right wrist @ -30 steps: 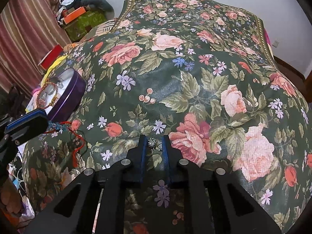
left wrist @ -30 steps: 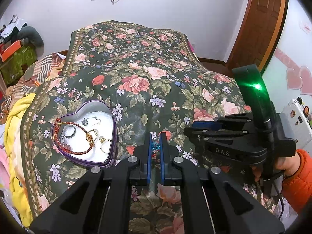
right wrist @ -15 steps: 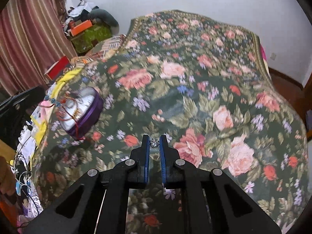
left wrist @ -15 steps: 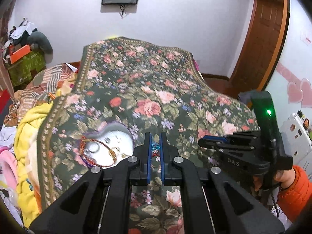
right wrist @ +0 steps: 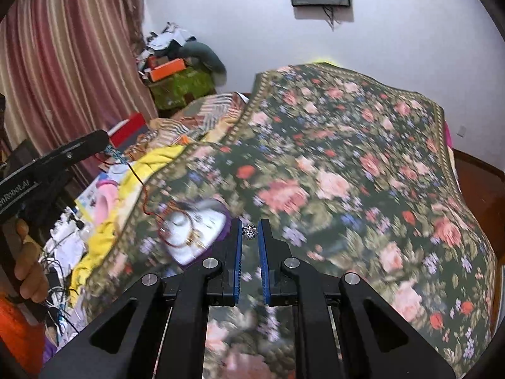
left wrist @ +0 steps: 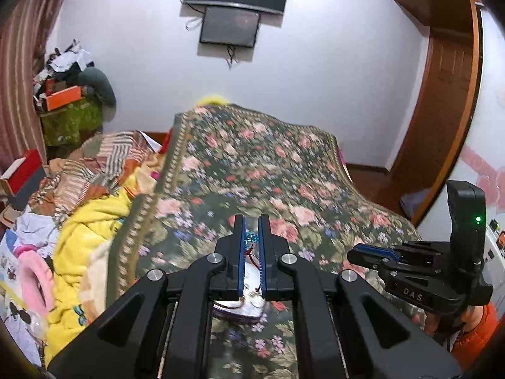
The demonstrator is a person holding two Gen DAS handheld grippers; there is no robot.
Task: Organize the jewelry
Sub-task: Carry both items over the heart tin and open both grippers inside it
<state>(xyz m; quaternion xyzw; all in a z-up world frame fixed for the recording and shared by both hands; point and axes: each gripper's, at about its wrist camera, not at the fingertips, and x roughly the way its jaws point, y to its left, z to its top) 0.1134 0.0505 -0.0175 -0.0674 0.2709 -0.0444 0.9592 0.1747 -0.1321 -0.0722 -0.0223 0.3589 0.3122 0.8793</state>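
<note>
The left tongs (left wrist: pixel 251 237) pinch a small blue beaded charm (left wrist: pixel 251 237) between their blue-lined tips, and a thin red cord (left wrist: pixel 250 251) hangs down from it between the two arms. Directly beneath, partly hidden by the tongs, sits the heart-shaped purple tin with a white lining (left wrist: pixel 240 308), resting on the dark floral bedspread (left wrist: pixel 252 164).

The right tongs (right wrist: pixel 250 232) are closed on a small silver star-like trinket (right wrist: pixel 250 231), held right at the fingertips above the bedspread (right wrist: pixel 347 173). Just to their left lies the tin (right wrist: pixel 195 227), blurred, with a red-and-gold cord bracelet (right wrist: pixel 172 237) curled on its white lining; other pieces inside are too smeared to make out. From the right-hand view the red cord (right wrist: pixel 142 189) trails from the left tongs (right wrist: pixel 109 151) down toward the tin.

The right tongs (left wrist: pixel 372 252) also appear at the right edge of the left-hand view, raised well above the bedspread — a green light glows on their housing. A yellow blanket (left wrist: pixel 85 237) is bunched up beside the bedspread, and a dark wall-mounted screen (left wrist: pixel 230 27) hangs on the white wall behind.
</note>
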